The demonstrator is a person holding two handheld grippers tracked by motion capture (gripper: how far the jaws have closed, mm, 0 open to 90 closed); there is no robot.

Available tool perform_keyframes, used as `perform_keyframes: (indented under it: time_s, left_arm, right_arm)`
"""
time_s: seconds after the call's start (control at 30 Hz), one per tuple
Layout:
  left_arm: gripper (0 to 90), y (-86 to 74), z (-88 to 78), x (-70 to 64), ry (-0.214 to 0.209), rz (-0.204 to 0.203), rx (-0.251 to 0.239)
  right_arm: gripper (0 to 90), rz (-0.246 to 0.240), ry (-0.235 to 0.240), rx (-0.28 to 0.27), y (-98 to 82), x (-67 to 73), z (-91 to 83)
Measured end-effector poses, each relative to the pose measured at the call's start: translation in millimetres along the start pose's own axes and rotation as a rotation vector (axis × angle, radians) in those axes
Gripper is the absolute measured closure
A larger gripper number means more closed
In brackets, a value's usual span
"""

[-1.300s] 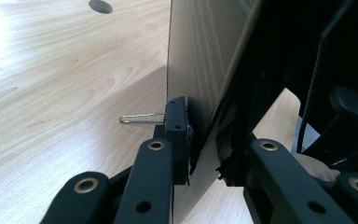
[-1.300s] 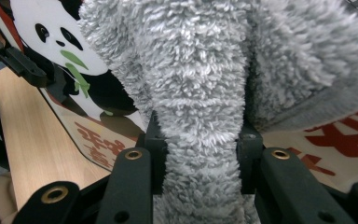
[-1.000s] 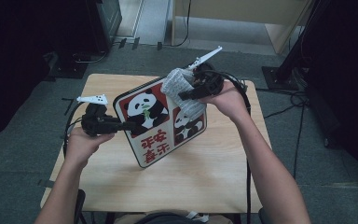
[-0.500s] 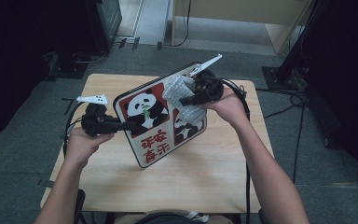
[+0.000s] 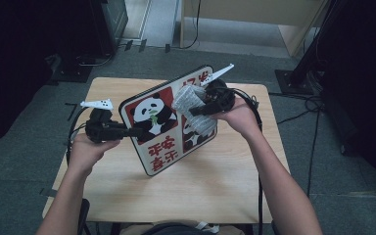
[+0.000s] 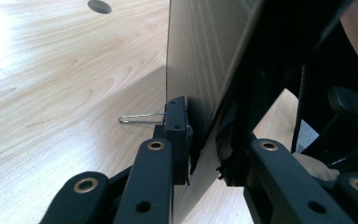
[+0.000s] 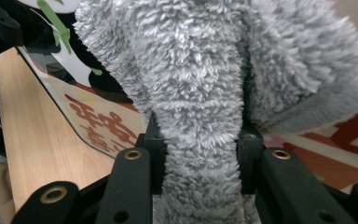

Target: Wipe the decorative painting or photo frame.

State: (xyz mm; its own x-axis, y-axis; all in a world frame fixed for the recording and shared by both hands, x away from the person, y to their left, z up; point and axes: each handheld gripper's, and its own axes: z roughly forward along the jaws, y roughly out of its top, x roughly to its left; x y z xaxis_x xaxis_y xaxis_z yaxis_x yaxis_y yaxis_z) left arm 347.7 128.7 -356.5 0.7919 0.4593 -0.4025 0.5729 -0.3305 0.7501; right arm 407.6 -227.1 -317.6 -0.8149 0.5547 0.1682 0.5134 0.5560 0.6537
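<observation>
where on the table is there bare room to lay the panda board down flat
The near half of the table, between the forearms, is bare wood, as is the far left corner. The middle is crowded: panda board, left claw on its edge, right claw pressing a grey cloth.

Left tool (image 6: 193, 158) clamped on board (image 6: 200, 60) edge, board upright — wooden table (image 6: 65, 84) beneath, binder clip (image 6: 175, 121) alongside.

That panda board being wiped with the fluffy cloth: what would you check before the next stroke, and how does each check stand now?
1. Left tongs clamp the board edge: ok.
2. Right tongs pinch the cloth: ok.
3. Cloth lies against the board's printed face: ok.
4. Board's lower corner rests on the table: ok.
5. Board tilted up, printed face toward the cloth: ok.
6. Dirt left on the board: cannot tell.
</observation>
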Motion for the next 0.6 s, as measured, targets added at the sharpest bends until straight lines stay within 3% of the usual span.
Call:
perform_keyframes:
  time_s: [0.6]
  left_arm:
    - [77.3, 0.0, 0.0, -0.1, 0.000, 0.000, 0.000]
  right_arm:
    - [66.5, 0.018, 0.017, 0.008, -20.3, -2.7, 13.3]
